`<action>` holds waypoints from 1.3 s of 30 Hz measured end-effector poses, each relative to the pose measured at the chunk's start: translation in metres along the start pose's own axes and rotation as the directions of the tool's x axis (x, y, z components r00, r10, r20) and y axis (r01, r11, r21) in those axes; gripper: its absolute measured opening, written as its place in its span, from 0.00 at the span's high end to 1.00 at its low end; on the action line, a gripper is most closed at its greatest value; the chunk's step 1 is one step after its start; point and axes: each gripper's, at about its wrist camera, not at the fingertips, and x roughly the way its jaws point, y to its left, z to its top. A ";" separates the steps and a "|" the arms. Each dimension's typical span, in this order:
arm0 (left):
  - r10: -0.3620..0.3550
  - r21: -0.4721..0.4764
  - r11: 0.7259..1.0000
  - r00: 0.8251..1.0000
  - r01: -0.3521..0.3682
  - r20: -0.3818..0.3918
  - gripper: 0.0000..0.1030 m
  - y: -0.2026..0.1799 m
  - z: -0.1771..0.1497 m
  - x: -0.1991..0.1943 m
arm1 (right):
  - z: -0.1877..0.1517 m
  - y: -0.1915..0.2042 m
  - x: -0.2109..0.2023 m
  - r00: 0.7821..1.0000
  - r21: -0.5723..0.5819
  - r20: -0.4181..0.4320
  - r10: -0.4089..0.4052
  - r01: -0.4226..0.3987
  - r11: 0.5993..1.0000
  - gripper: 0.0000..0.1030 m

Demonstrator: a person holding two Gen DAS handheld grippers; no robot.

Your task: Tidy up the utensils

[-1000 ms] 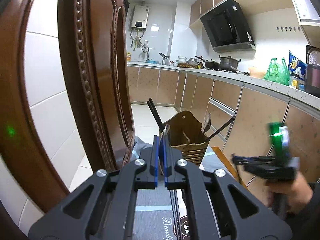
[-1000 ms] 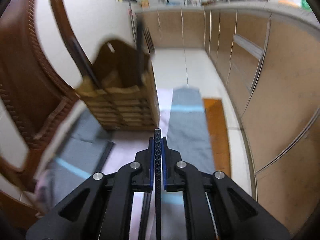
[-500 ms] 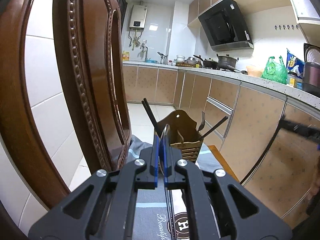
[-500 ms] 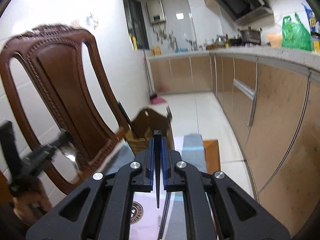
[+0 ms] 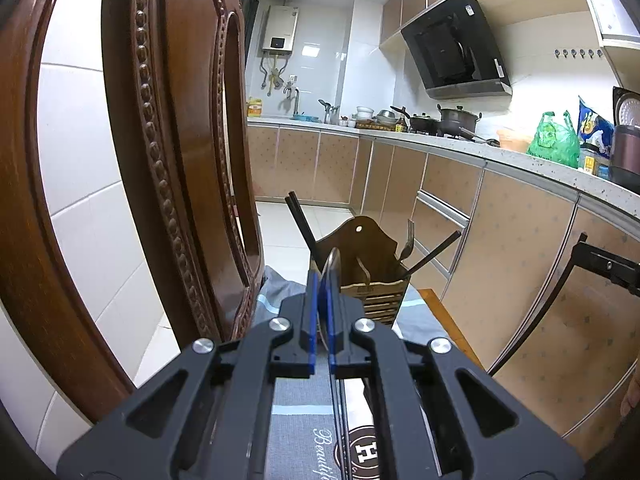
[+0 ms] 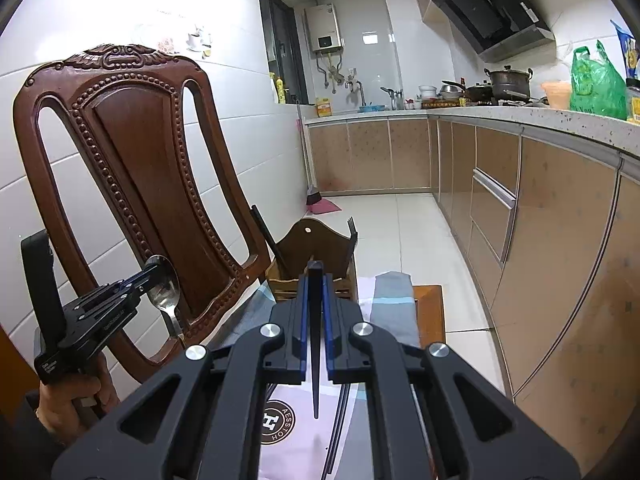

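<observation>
Both tongs clenched: left tongs (image 5: 320,312) grasp shiny metal spoon (image 6: 166,286), right tongs (image 6: 315,300) grasp black chopstick (image 6: 315,364); brown wooden utensil holder (image 6: 310,268) near table's far edge.

I log a carved wooden chair (image 6: 132,168) as landmark. Right of it I note a green bag (image 6: 596,84) on the countertop (image 6: 520,114). Beyond the chair I see a wall-mounted water heater (image 6: 325,32) and a range hood (image 5: 456,46).

Cloth (image 6: 280,432): round "H" logo, "AESS", "HOL"; "Beautif…" script.
</observation>
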 end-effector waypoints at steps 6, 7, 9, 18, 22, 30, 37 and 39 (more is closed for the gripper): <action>0.018 -0.001 1.000 1.000 -0.018 0.012 0.97 0.004 0.002 -0.001 | 0.006 0.008 0.003 1.000 -0.012 -0.002 0.000 0.000 1.000 0.93; 0.019 -0.003 1.000 1.000 -0.019 0.012 0.97 0.005 0.002 -0.001 | 0.011 0.010 0.004 1.000 -0.017 0.002 0.000 0.000 1.000 0.93; 0.021 -0.008 1.000 1.000 -0.021 0.017 0.97 0.007 0.003 -0.002 | 0.025 0.013 0.006 1.000 -0.028 0.025 0.002 -0.001 1.000 0.93; 0.025 -0.027 0.999 1.000 -0.024 0.019 0.97 0.014 0.005 0.002 | 0.112 0.035 0.059 0.987 -0.057 0.150 -0.060 0.069 0.996 0.93; 0.024 -0.039 0.999 1.000 -0.024 0.017 0.97 0.019 0.005 0.003 | 0.124 0.032 0.106 0.980 -0.024 0.156 -0.124 0.129 0.991 0.93; 0.037 -0.043 0.998 0.999 -0.036 0.008 0.97 0.025 0.005 0.009 | 0.088 0.000 0.176 0.989 0.122 0.033 -0.144 0.139 0.983 0.92; 0.037 -0.024 0.999 0.999 -0.037 -0.002 0.97 0.019 0.004 0.012 | 0.043 -0.024 0.112 0.994 0.192 0.066 -0.088 0.074 0.979 0.14; 0.034 -0.017 0.999 0.999 -0.034 -0.010 0.97 0.016 0.004 0.014 | 0.025 -0.026 0.085 0.996 0.187 0.058 -0.071 0.059 0.981 0.12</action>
